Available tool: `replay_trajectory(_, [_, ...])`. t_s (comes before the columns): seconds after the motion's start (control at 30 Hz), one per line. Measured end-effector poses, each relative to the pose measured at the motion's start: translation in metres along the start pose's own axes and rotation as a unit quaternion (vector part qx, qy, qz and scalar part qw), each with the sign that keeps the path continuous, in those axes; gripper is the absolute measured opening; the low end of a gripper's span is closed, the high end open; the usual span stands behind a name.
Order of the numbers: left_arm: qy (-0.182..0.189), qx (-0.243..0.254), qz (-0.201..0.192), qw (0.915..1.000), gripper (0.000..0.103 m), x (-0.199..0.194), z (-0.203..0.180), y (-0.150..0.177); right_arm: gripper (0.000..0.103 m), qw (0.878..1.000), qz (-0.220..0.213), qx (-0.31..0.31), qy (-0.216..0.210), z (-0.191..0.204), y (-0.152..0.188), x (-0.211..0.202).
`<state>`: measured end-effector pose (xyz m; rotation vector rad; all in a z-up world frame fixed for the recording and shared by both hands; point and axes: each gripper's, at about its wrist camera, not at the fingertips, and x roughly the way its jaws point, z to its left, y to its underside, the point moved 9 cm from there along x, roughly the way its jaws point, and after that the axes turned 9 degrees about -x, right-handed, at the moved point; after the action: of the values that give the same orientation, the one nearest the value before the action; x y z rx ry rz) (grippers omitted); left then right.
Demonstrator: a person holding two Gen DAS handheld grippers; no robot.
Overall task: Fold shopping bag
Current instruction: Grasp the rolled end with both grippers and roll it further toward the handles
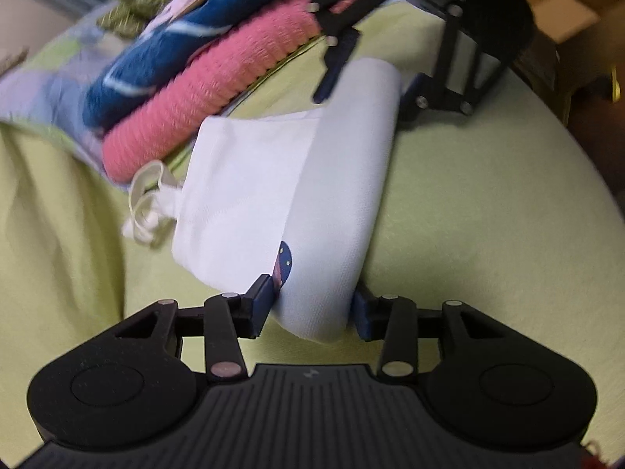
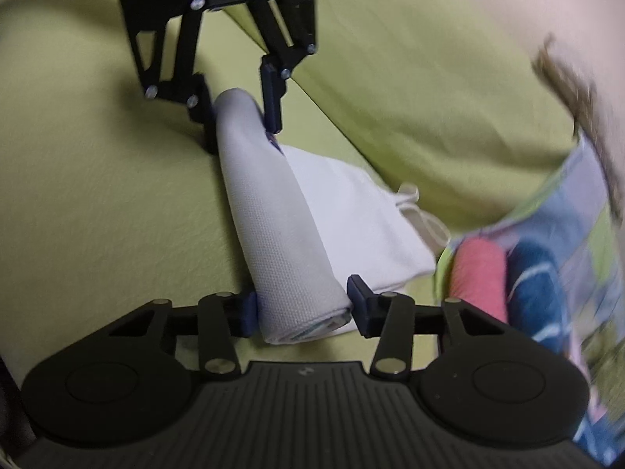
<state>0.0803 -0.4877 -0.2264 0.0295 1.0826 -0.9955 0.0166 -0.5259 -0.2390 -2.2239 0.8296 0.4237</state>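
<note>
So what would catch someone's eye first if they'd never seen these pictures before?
First the white shopping bag, half rolled on the lime-green sheet, its rolled part spanning from the left gripper to the right gripper, the jaws of each set on either side of one end. Next, the pink rolled towel and blue towel lying beyond the bag.

This looks like a home, probably a bedroom: a soft surface under a yellow-green sheet (image 1: 488,203) (a bed, by its give), a pink knitted roll (image 1: 203,90), a blue patterned textile (image 1: 156,62), and a cardboard box (image 1: 566,4) behind.
</note>
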Motion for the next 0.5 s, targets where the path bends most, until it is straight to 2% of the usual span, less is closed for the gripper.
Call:
replay_trajectory(0.2, [0.039,-0.052,0.005,0.9979,0.048,-0.023,-0.01,-0.001,0.041,0.992,0.002,0.108,-0.063,-0.004,0.0,-0.017])
replay_trajectory(0.3, [0.074,-0.073,0.004,0.9946,0.048,-0.04,-0.021,-0.002,0.041,0.981,-0.001,0.161,-0.11,-0.001,0.006,-0.035])
replay_trajectory(0.4, [0.106,-0.114,0.007,0.9878,0.048,-0.046,-0.019,-0.004,0.041,0.961,0.0,0.227,-0.159,-0.002,0.014,-0.046])
replay_trajectory(0.5, [0.123,-0.161,0.015,0.9792,0.048,-0.042,-0.005,-0.006,0.041,0.931,0.005,0.304,-0.203,-0.012,0.023,-0.043])
